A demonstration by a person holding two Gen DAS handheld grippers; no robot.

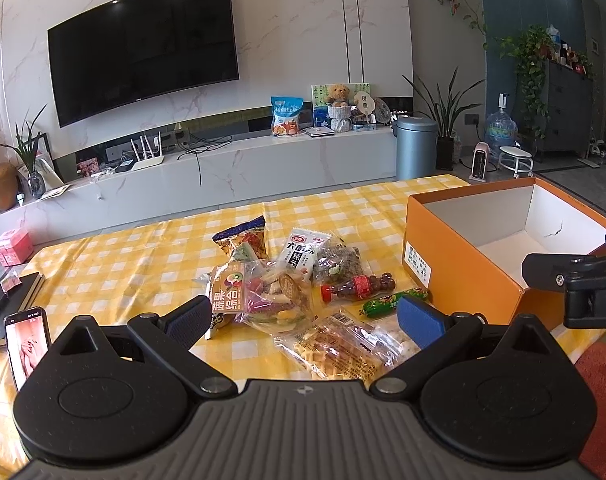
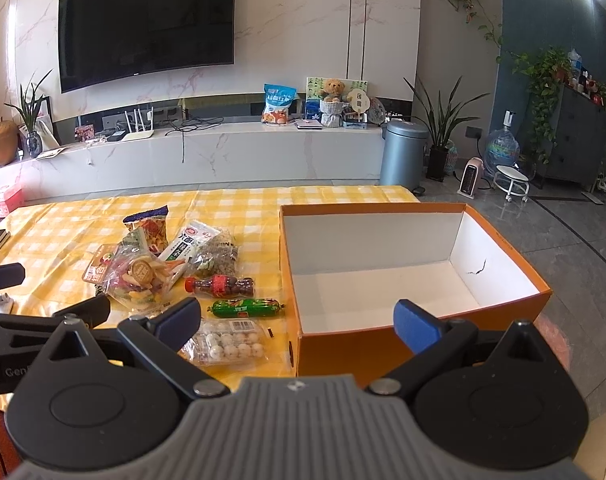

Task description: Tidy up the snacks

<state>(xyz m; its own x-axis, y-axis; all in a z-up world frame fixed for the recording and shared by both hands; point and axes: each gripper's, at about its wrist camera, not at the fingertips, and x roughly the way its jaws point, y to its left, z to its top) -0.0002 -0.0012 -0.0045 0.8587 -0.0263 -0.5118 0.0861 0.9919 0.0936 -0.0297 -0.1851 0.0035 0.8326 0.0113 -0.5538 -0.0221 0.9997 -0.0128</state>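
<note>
Desk under yellow-and-white checked cloth (image 1: 123,264). Open orange cardboard box with white interior (image 2: 383,280), nothing inside, at the right. Snack pile left of it: clear bag of mixed dried vegetable crisps (image 1: 271,296), white-and-green sachet (image 1: 299,254), small cola-bottle-shaped candy (image 1: 359,286), green-wrapped sausage (image 2: 245,307), clear packet of white round sweets (image 2: 231,342), clear packet of waffle biscuits (image 1: 335,346). Left gripper (image 1: 305,318): fingers wide, holding nothing, above the pile. Right gripper (image 2: 299,322): fingers wide, holding nothing, at the box's near wall.

snack pile (image 2: 175,268) on table (image 2: 63,228), box (image 2: 403,272) just to its right
</note>
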